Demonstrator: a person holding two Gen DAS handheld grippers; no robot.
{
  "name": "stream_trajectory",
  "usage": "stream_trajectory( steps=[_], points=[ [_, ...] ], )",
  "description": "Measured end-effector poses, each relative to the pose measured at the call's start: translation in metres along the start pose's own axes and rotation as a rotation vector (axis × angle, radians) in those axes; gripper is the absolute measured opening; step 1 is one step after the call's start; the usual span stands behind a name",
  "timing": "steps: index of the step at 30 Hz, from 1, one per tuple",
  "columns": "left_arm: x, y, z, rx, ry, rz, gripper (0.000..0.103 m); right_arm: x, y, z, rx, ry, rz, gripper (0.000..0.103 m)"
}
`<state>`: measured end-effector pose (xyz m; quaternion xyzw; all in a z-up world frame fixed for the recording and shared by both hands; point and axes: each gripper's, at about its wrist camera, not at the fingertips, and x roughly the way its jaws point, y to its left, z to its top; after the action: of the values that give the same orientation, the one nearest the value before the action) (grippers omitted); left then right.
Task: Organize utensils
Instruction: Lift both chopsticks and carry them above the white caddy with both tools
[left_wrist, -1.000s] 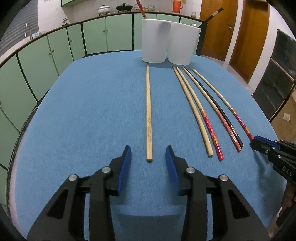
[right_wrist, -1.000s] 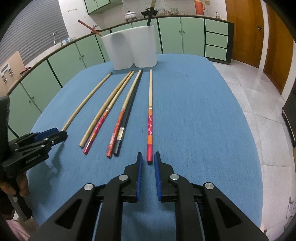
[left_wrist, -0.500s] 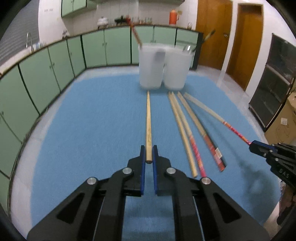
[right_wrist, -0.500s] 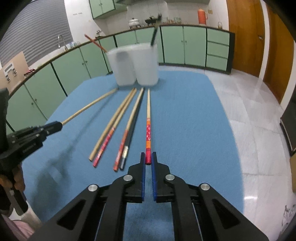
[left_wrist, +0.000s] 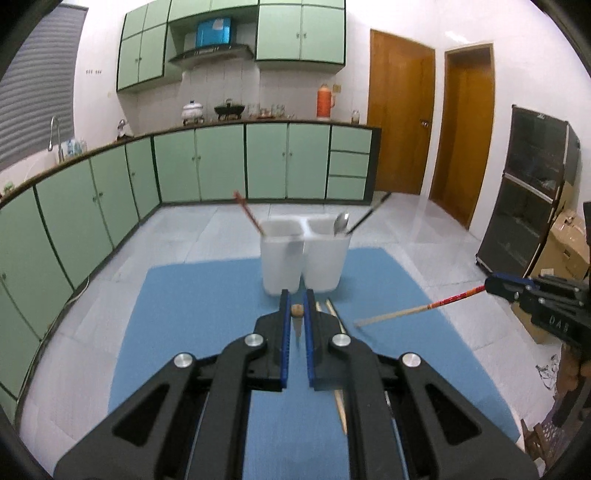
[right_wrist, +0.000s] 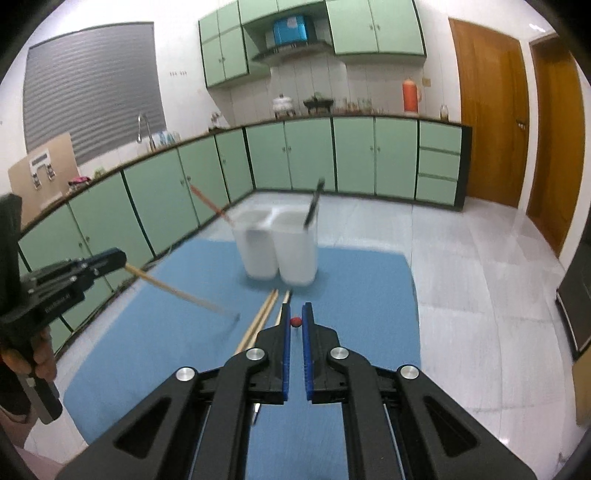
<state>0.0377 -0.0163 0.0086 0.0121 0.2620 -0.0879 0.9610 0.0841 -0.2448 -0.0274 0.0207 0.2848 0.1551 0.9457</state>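
The left tool (left_wrist: 296, 309) is closed on the end of a plain wooden chopstick (right_wrist: 173, 288), lifted off the blue table (left_wrist: 192, 295); from the right camera that stick slants down from the tool toward the table, well left of the white holder (left_wrist: 304, 254). In front of the holder, three or so chopsticks (right_wrist: 264, 317) lie side by side on the table, running toward the cameras. The right tool (right_wrist: 295, 322) is likewise clamped on the end of a red-patterned chopstick (left_wrist: 424, 307), which hangs in the air to the right of the holder with its pale tip pointing in toward it.

The holder has two cups: the left one has a red stick leaning out, the right one a spoon (left_wrist: 340, 223) and a dark stick.

Judged from this, the step in hand is carrying: both sticks are picked up and not yet dropped in. Next, each stick probably needs tipping upright over a cup and lowering tip first, one side at a time so the two tools do not meet above the holder.

The holder stands near the far edge of the table, so a push could slide it off. There is open table left and right of it, and free air above.
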Motion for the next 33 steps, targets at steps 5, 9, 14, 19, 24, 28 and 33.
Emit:
stream_trajectory(
  steps=[5,9,14,19,24,28,33],
  points=[
    [-0.005,-0.005,0.027,0.002,-0.053,-0.029,0.006,-0.009,-0.003,0.038,-0.021,-0.055,0.029,0.006],
    [-0.011,-0.007,0.045,0.009,-0.095,-0.048,0.006,-0.012,0.000,0.059,-0.048,-0.084,0.057,0.006],
    [-0.017,-0.011,0.061,0.016,-0.142,-0.064,0.006,-0.015,0.007,0.081,-0.069,-0.111,0.101,0.006],
    [-0.019,-0.013,0.079,0.016,-0.191,-0.066,0.006,-0.018,0.013,0.106,-0.087,-0.157,0.121,0.006],
    [-0.022,-0.012,0.101,0.013,-0.250,-0.057,0.006,-0.017,0.022,0.133,-0.095,-0.211,0.136,0.006],
    [-0.021,-0.010,0.120,0.006,-0.293,-0.046,0.006,-0.011,0.024,0.159,-0.096,-0.248,0.128,0.006],
    [-0.005,-0.009,0.143,-0.001,-0.332,-0.024,0.006,0.006,0.023,0.189,-0.091,-0.287,0.100,0.006]
  ],
)
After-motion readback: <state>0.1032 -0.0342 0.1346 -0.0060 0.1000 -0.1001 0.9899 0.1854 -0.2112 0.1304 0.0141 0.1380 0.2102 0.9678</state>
